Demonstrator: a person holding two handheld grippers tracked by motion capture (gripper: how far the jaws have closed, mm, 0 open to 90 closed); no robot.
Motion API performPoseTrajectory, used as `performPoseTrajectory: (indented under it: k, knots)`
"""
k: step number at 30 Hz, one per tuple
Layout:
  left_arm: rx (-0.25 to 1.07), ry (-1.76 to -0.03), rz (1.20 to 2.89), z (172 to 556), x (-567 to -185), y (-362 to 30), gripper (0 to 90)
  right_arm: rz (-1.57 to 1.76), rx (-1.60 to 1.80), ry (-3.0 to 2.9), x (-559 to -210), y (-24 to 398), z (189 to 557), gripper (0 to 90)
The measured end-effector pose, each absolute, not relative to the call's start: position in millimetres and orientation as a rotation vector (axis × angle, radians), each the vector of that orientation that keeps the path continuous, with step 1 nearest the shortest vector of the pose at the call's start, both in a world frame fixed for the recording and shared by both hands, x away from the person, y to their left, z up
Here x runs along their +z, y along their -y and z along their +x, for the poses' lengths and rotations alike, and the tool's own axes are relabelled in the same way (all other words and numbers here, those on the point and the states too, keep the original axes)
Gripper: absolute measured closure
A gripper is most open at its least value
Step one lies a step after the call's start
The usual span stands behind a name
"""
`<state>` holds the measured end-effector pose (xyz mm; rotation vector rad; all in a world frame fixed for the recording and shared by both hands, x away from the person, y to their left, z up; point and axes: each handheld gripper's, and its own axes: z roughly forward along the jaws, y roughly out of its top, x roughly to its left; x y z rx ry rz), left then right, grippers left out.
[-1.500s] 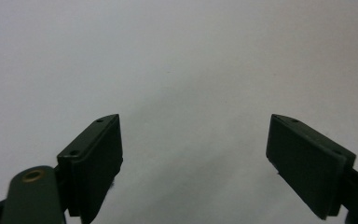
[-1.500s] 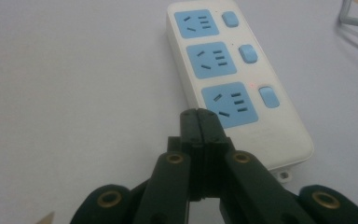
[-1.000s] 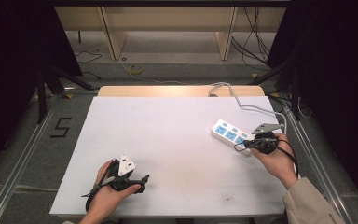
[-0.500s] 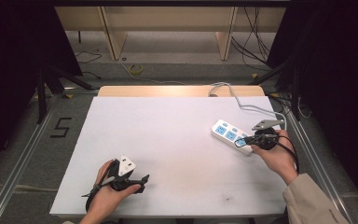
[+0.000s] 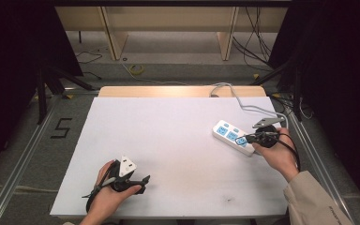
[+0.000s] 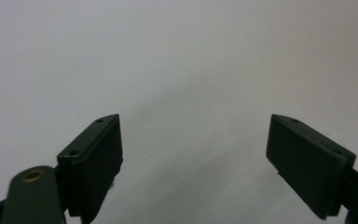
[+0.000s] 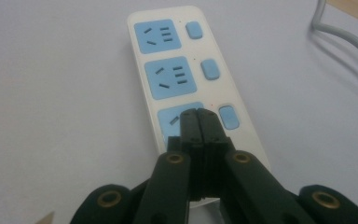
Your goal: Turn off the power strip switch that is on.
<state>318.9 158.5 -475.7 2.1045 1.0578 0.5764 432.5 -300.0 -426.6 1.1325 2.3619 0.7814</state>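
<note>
On the right side of the table (image 5: 168, 117), we are holding the right gripper (image 7: 199, 117) over the white power strip (image 7: 177, 60), and little is changing from a second ago: the strip is lying in the same spot and angle, the gripper tip edging only slightly along its near end. Our read: we are lining up for a press on the near socket or its blue switch (image 7: 228, 116), not a pick.

Right jaws are pressed fully together, nothing between them. The joined tip is sitting over the nearest blue socket (image 7: 170, 119), just beside that switch; we cannot tell whether it is touching the face or hovering just above.

The strip is lying flat near the table's right edge, its grey cable (image 5: 243, 105) running off toward the far edge.

Near the front left, we are keeping the left gripper (image 6: 193, 154) parked in the same place, jaws spread wide, empty, facing bare tabletop. In the high view it is resting in the left hand (image 5: 105, 194), well apart from the strip.
</note>
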Motion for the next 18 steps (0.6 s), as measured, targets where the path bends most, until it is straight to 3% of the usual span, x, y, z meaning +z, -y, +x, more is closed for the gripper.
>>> performPoseTrajectory:
  k: [18]
  knots:
    - [0.578, -1.057, 2.104, 319.0, -475.7, -158.6, 18.3, 1.134, 0.766, -2.371, -423.9, 297.3, 442.6, 90.0]
